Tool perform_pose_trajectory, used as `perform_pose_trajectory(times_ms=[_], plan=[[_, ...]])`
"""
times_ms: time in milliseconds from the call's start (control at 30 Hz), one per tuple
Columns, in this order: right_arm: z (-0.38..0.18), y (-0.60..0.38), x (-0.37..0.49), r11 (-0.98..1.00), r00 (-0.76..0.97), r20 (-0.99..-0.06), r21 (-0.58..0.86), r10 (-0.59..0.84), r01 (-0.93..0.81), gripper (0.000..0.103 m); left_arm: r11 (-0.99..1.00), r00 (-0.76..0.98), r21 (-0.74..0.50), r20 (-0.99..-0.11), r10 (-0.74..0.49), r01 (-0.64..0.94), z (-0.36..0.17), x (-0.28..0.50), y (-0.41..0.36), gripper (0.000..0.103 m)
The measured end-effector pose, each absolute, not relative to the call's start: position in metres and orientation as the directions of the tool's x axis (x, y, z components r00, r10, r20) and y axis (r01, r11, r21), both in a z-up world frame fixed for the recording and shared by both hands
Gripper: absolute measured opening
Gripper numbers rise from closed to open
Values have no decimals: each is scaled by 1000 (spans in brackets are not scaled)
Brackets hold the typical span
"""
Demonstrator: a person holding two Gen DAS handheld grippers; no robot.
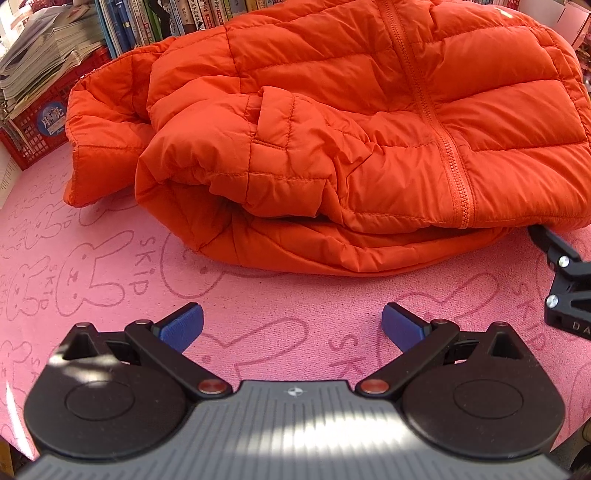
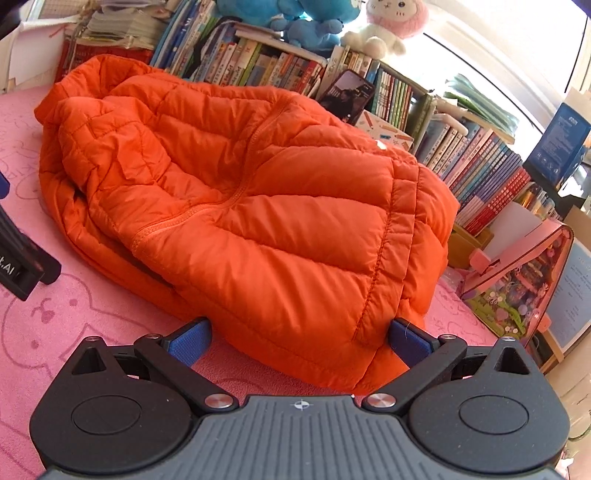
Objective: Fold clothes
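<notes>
An orange quilted puffer jacket (image 1: 332, 122) lies zipped and partly folded on a pink rabbit-print cloth (image 1: 110, 280). Its left sleeve is folded over the front. My left gripper (image 1: 291, 325) hovers open above the bare cloth, short of the jacket's hem, nothing between its blue pads. The right gripper's black body (image 1: 565, 288) shows at the right edge of the left wrist view, beside the hem. In the right wrist view the jacket (image 2: 258, 192) fills the middle. My right gripper (image 2: 299, 339) is open, its pads either side of the jacket's near edge, not closed on it.
Rows of books (image 2: 266, 66) and a red crate with stacked papers (image 1: 40, 110) stand behind the jacket. Plush toys (image 2: 391, 22) sit on top of the books. A pink toy box (image 2: 517, 273) stands to the right. The left gripper's body (image 2: 18, 258) shows at the left edge.
</notes>
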State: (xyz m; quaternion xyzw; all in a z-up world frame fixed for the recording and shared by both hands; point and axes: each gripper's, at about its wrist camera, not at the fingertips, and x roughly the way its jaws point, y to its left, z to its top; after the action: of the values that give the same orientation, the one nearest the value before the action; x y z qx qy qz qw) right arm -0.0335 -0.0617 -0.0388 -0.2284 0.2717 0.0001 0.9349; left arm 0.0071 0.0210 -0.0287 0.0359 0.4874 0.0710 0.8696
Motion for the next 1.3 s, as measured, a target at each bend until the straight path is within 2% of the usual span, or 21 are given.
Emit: perform_pose_trajectory(times_ms=[167, 333, 433, 500, 567, 633, 767, 833, 933, 1033, 1133, 1200, 1300], plan=[[-19, -77, -5, 934, 857, -501, -349, -120, -73, 103, 975, 553, 187, -802, 223, -122, -22, 17, 26, 103], [-3, -101, 25, 987, 837, -542, -160, -80, -9, 103, 954, 613, 251, -732, 298, -164, -12, 37, 42, 103], [2, -125, 37, 998, 827, -559, -32, -67, 59, 103, 928, 622, 282, -689, 372, -243, -5, 48, 64, 103], [3, -146, 36, 992, 830, -557, 76, -38, 96, 103, 904, 608, 288, -670, 426, -316, 0, 57, 87, 103], [0, -159, 32, 986, 836, -548, 126, -20, 107, 103, 912, 616, 236, -678, 402, -336, 4, 60, 103, 103], [-3, -161, 27, 991, 844, -536, 100, -26, 94, 103, 926, 630, 183, -687, 361, -331, 7, 59, 112, 103], [-9, -137, 15, 995, 872, -480, -78, -94, 65, 102, 930, 632, 213, -686, 361, -301, 7, 61, 103, 103], [-9, -117, 0, 989, 897, -435, -149, -83, 19, 102, 918, 621, 242, -679, 392, -315, 8, 66, 101, 103], [-13, -81, -32, 959, 933, -359, -268, -12, -90, 102, 914, 627, 221, -670, 396, -342, 17, 68, 110, 103], [-30, -42, -55, 891, 945, -322, -411, 55, -192, 102, 921, 636, 163, -681, 364, -353, 25, 69, 121, 103], [-48, -6, -55, 817, 951, -301, -532, 64, -223, 102, 921, 644, 150, -674, 361, -359, 29, 66, 122, 103], [-52, 7, -44, 824, 948, -311, -520, 65, -227, 102, 921, 649, 157, -668, 364, -356, 29, 62, 120, 103], [-49, 5, -14, 904, 905, -412, -338, 107, -261, 100, 920, 651, 191, -658, 379, -342, 25, 56, 113, 103]])
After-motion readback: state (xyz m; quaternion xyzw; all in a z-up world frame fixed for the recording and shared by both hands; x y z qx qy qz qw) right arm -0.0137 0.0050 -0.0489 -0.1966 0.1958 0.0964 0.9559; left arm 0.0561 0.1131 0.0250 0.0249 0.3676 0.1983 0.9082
